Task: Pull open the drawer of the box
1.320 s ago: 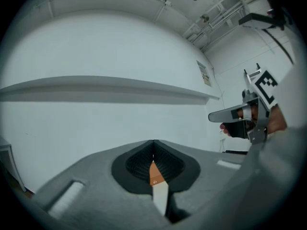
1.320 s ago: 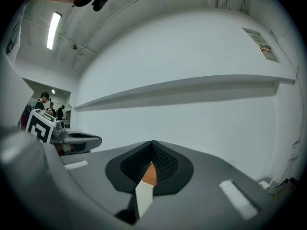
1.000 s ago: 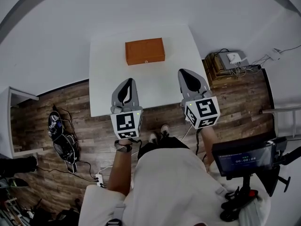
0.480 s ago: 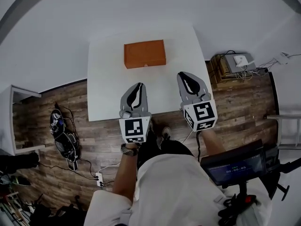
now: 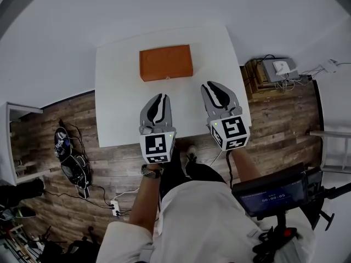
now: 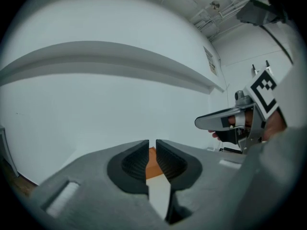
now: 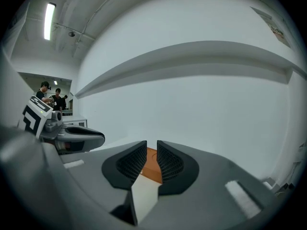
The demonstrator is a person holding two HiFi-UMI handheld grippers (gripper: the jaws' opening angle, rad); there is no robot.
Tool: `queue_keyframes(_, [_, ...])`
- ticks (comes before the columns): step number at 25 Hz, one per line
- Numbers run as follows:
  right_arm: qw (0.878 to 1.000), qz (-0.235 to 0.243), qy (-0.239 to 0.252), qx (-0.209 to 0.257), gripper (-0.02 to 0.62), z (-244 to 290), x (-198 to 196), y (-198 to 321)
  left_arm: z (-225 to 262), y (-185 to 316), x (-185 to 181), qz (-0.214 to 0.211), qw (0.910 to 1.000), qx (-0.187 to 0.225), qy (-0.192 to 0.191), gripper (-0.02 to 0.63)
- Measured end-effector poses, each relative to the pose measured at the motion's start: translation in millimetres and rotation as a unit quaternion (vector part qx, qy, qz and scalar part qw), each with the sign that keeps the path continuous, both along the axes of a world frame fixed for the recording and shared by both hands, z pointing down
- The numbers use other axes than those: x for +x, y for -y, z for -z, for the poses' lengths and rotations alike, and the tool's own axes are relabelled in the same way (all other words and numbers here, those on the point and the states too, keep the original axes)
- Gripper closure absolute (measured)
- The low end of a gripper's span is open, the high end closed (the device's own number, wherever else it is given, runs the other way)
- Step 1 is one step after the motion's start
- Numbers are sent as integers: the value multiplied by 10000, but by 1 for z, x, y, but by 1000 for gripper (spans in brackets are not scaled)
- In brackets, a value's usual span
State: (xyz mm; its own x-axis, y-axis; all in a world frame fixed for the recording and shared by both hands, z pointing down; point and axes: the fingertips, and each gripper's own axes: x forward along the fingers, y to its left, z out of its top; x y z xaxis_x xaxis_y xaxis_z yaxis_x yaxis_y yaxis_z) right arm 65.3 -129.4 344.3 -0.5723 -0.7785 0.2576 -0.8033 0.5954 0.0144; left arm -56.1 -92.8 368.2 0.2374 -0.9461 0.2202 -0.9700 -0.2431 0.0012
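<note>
Where the white table (image 5: 115, 92) is smooth, a rectangular orange box (image 5: 165, 62) lies.

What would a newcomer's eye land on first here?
The orange box, alone at the far side of a white table. Nearer the person, the left gripper and right gripper hover over its near edge, each carrying a black-and-white marker cube. The left jaws have just been opening, nothing between them.

White table (image 5: 118, 111); wood floor (image 5: 274, 130); power strip (image 5: 114, 206)
</note>
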Motion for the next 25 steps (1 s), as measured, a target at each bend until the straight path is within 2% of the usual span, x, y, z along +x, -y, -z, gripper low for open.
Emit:
queue_keyframes(7, [9997,22,-138,-199,518,-31,-7,24,-36,25,-15,315,9991,-245,125,555])
queue_keyframes(14, [9991,-39,-252,-347,514,-57,-19,36,-70,39,-24,292,9985,-454,86,549])
queue_keyframes(25, [9960,-2,-302,-842,502,-112,-29,37,-122,64,-22,282,9963,-806,17,531])
